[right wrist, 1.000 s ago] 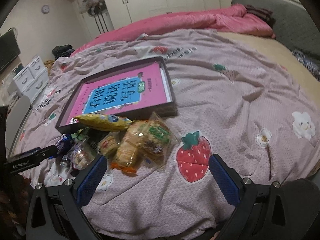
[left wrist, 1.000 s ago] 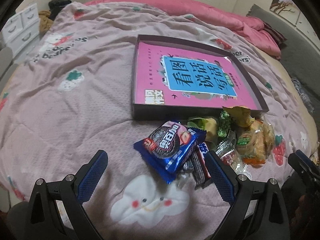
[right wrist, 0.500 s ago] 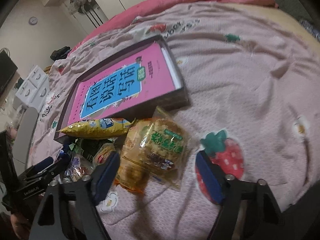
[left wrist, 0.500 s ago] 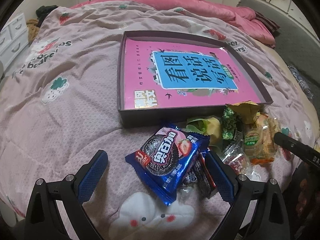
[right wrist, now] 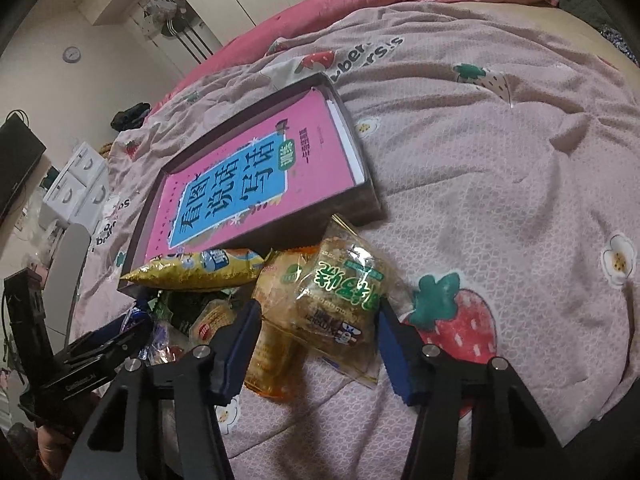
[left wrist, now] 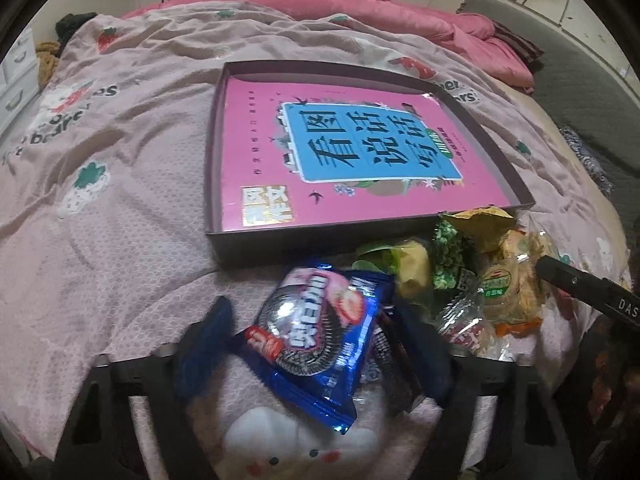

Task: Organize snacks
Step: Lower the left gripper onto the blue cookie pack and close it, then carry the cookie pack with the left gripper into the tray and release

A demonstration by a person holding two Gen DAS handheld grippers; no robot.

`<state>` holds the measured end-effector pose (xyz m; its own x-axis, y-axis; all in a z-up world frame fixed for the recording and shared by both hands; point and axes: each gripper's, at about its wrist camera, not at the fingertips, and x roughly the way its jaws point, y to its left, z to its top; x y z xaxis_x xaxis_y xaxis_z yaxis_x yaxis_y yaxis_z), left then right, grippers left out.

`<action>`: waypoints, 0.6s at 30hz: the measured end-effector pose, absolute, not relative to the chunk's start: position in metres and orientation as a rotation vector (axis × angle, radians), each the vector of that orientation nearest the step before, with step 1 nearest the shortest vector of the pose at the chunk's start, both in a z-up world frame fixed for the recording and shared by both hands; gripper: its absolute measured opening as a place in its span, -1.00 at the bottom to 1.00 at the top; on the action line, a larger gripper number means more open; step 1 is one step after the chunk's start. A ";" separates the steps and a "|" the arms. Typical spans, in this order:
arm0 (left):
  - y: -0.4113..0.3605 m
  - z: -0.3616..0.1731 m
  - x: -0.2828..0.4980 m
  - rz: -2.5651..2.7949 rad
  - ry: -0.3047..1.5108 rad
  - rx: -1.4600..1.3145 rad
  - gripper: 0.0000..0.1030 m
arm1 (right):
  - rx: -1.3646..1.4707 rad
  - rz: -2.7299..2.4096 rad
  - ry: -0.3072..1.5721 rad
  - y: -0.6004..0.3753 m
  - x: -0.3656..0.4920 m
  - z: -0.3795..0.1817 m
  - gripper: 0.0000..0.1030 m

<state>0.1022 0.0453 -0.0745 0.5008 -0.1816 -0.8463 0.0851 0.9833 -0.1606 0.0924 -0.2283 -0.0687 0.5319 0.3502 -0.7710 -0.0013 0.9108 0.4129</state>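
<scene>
A pile of snack packs lies on the bed in front of a shallow dark box (left wrist: pixel 224 152) that holds a pink book (left wrist: pixel 340 152). My left gripper (left wrist: pixel 316 352) is open, its blue pads either side of a blue cookie pack (left wrist: pixel 316 336), not closed on it. My right gripper (right wrist: pixel 320 348) is open around a clear pack of rice crackers (right wrist: pixel 344 300). A yellow snack bag (right wrist: pixel 200 272) lies against the box (right wrist: pixel 360 204). The crackers also show in the left wrist view (left wrist: pixel 508 292), beside green packs (left wrist: pixel 448 256).
The pink strawberry-print quilt (right wrist: pixel 500 160) covers the bed. A rumpled pink duvet (left wrist: pixel 400 12) lies at the far side. White drawers (right wrist: pixel 76 184) stand to the left. The left gripper's body shows in the right wrist view (right wrist: pixel 88 372).
Both grippers have moved forward and down onto the snack pile. The left pads now flank the cookie pack, the right pads flank the cracker pack. The jaws have narrowed somewhat.
</scene>
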 end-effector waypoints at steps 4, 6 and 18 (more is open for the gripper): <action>0.051 -0.077 0.104 -0.174 1.037 -0.152 0.14 | 0.372 0.212 0.981 -0.230 0.092 -0.067 0.10; 0.053 -0.075 0.104 -0.172 1.032 -0.163 0.05 | 0.361 0.207 0.975 -0.230 0.091 -0.065 0.09; 0.066 -0.050 0.089 -0.151 0.959 -0.206 0.02 | 0.235 0.215 0.859 -0.217 0.083 -0.039 0.09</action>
<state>0.0888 0.0664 -0.0503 0.5664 -0.2184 -0.7947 0.0363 0.9699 -0.2407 0.0831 -0.2173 -0.0395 0.6345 0.2808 -0.7201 -0.0923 0.9525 0.2901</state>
